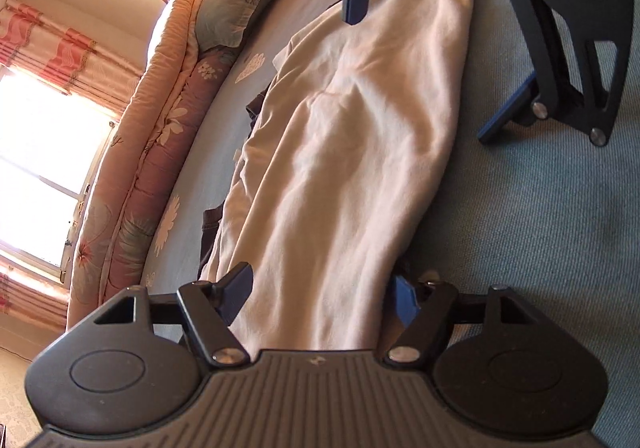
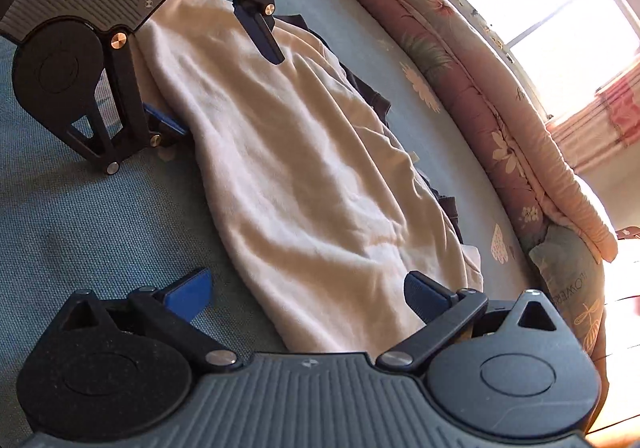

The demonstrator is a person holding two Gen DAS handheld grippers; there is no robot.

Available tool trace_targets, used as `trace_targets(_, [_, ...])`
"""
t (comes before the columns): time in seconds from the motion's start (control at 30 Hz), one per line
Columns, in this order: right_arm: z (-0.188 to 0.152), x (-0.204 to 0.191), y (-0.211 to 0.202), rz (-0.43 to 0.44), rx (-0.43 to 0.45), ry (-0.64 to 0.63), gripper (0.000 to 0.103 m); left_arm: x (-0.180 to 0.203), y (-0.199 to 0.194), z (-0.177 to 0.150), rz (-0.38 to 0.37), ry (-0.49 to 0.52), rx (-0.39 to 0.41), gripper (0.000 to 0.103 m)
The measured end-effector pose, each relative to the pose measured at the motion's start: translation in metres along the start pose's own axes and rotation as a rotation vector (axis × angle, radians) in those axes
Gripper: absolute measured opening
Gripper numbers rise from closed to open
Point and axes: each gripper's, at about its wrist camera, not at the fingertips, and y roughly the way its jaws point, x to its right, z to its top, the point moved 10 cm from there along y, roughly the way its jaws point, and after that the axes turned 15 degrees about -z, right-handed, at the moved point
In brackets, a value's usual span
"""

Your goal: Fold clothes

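Ribbed black housing fills the bottom of each wrist view, and just past it the left gripper (image 1: 324, 298) stands with its jaws well apart, straddling one end of a cream garment (image 1: 352, 152). The cloth runs between the pads, but they do not press it; nothing is held. At the far end of the same garment the right gripper (image 2: 308, 294) is likewise wide open, one blue pad on the bare bed (image 2: 72, 216) and the other over the cloth's edge, also gripping nothing.

The garment lies on the grey-blue bed as a long, narrow strip, apparently already folded lengthwise, with soft wrinkles along it. A dark piece of clothing (image 2: 372, 96) peeks out from under its far edge, toward the floral quilt (image 2: 472, 88) and pillow (image 1: 240, 4) along the side.

My judgement is that a fold has just been laid down and the next one would bring one end over the other. To do that well, each gripper should take a corner of a single end, pinching all the cream layers together while leaving the dark cloth beneath alone. Lifting low and evenly, then laying the end square on the other, should keep the edges aligned; smoothing the wrinkles first would help.
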Motion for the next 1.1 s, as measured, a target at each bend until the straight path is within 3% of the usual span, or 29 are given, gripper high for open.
trace_targets(0.1, [-0.01,0.007,0.002,-0.015,0.004,-0.01,0.103,-0.003,-0.003,-0.02,0.049,0.046,-0.046,0.073])
trace_targets(0.23, [-0.014,0.013,0.003,-0.059,-0.004,-0.032,0.103,-0.006,-0.003,-0.026,0.062,0.032,-0.053,0.073])
trace_targets(0.4, [0.028,-0.004,0.015,-0.073,0.076,-0.11,0.103,-0.009,0.005,0.0,0.057,0.023,-0.017,0.073])
trace_targets(0.5, [0.05,-0.013,0.022,-0.039,0.116,-0.114,0.103,-0.015,0.007,-0.001,0.038,-0.001,0.006,0.075])
trace_targets(0.6, [0.051,-0.009,0.032,-0.023,0.103,-0.094,0.103,-0.022,0.007,-0.012,0.023,-0.039,0.007,0.075])
trace_targets(0.77, [0.023,0.015,0.042,-0.072,0.085,-0.089,0.103,-0.029,0.004,-0.039,0.055,-0.029,-0.028,0.076])
trace_targets(0.93, [-0.028,0.052,0.057,-0.164,-0.005,-0.136,0.103,-0.038,-0.001,-0.063,0.083,-0.035,-0.062,0.076])
trace_targets(1.1, [-0.063,0.073,0.061,-0.223,-0.071,-0.144,0.103,-0.034,0.001,-0.057,0.113,0.002,-0.072,0.074])
